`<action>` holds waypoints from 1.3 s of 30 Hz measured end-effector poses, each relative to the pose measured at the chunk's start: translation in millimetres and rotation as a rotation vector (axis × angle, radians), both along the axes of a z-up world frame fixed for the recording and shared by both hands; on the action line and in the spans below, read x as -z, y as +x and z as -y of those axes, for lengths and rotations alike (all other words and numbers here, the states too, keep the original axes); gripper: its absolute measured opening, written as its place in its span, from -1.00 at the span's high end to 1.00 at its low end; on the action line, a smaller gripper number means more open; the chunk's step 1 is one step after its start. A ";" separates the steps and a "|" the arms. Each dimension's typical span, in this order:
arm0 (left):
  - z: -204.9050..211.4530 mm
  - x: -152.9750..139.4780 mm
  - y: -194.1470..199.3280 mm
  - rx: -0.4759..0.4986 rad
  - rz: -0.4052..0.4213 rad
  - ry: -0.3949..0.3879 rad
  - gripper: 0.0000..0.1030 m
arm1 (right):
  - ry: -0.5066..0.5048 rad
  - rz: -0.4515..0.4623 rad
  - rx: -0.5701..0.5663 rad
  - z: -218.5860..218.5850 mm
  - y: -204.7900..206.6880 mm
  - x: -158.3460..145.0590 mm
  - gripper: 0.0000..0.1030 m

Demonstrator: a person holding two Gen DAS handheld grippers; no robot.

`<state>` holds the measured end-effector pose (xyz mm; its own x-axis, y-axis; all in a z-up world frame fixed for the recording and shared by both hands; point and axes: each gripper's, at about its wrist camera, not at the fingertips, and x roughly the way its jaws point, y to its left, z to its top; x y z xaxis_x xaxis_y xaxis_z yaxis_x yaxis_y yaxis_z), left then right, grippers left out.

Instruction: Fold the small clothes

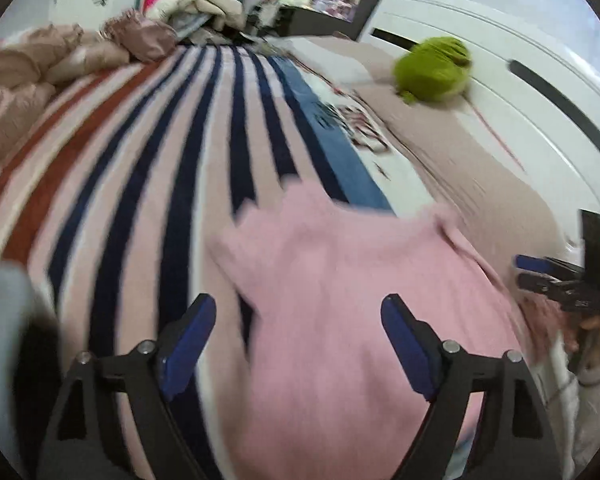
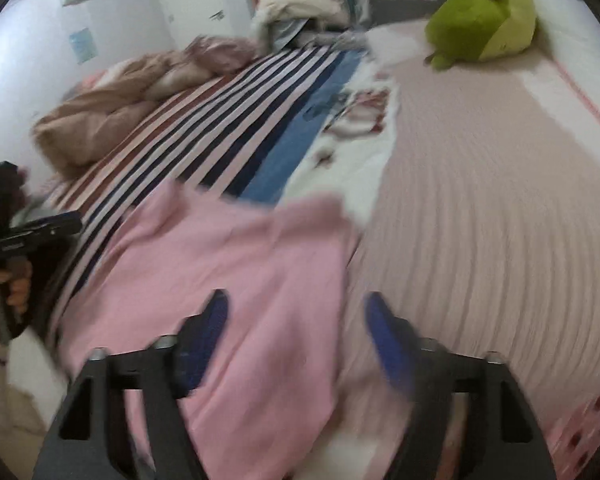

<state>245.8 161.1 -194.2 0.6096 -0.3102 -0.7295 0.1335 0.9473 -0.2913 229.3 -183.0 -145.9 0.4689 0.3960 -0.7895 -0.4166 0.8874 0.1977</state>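
Note:
A small pink garment (image 1: 340, 300) lies spread on the bed, over the striped blanket (image 1: 148, 152). My left gripper (image 1: 298, 320) is open and empty, its blue pads held just above the garment's near left part. In the right wrist view the same pink garment (image 2: 236, 264) lies under my right gripper (image 2: 296, 320), which is open and empty above the garment's right edge. The right gripper also shows at the right edge of the left wrist view (image 1: 560, 280). The left gripper shows at the left edge of the right wrist view (image 2: 28, 236). Both views are blurred by motion.
A green plush toy (image 2: 484, 16) sits at the far right of the bed by the white headboard (image 1: 500, 68). A crumpled beige duvet (image 2: 108, 108) lies at the far left. A ribbed beige cover (image 2: 480, 200) spans the right side. Clutter and shelves stand beyond the bed.

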 end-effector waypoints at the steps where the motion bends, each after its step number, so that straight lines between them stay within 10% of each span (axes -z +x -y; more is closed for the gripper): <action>1: 2.2 6.1 -11.3 0.011 -0.008 -0.018 -0.59 | 0.003 -0.018 -0.015 -1.3 -10.8 5.4 -0.59; 5: 17.6 49.3 -44.6 0.022 -0.075 -0.094 -0.59 | 0.042 -0.134 -0.018 -0.5 -49.6 46.2 -0.59; 7: 21.4 64.3 -49.5 0.000 -0.091 -0.155 0.19 | 0.082 -0.151 0.008 -1.2 -56.2 61.8 -0.48; 9: 23.8 66.2 -57.2 -0.003 -0.072 -0.192 0.68 | 0.180 -0.146 0.001 -3.1 -64.6 66.0 0.46; 14: 16.0 45.7 -112.1 0.015 -0.014 -0.193 0.76 | 0.224 -0.144 -0.040 -1.3 -85.0 50.8 0.65; 18: 12.5 47.4 -152.3 0.085 -0.074 -0.174 0.60 | 0.270 -0.216 -0.165 3.3 -126.9 44.1 0.60; 22: 11.6 34.5 -152.7 0.081 -0.036 -0.073 -0.39 | 0.126 -0.186 -0.154 -2.0 -132.2 44.0 0.26; 27: 14.8 15.9 -83.7 0.027 0.031 0.001 -0.61 | -0.006 0.052 -0.019 -7.4 -87.4 9.9 -0.19; 32: 14.0 43.8 -4.7 -0.037 -0.054 0.017 -0.61 | -0.091 0.041 -0.035 -40.1 -36.1 26.3 -0.14; 39: -1.2 58.4 13.7 -0.062 -0.056 -0.020 -0.60 | -0.427 0.247 0.201 -16.4 -24.5 25.0 0.22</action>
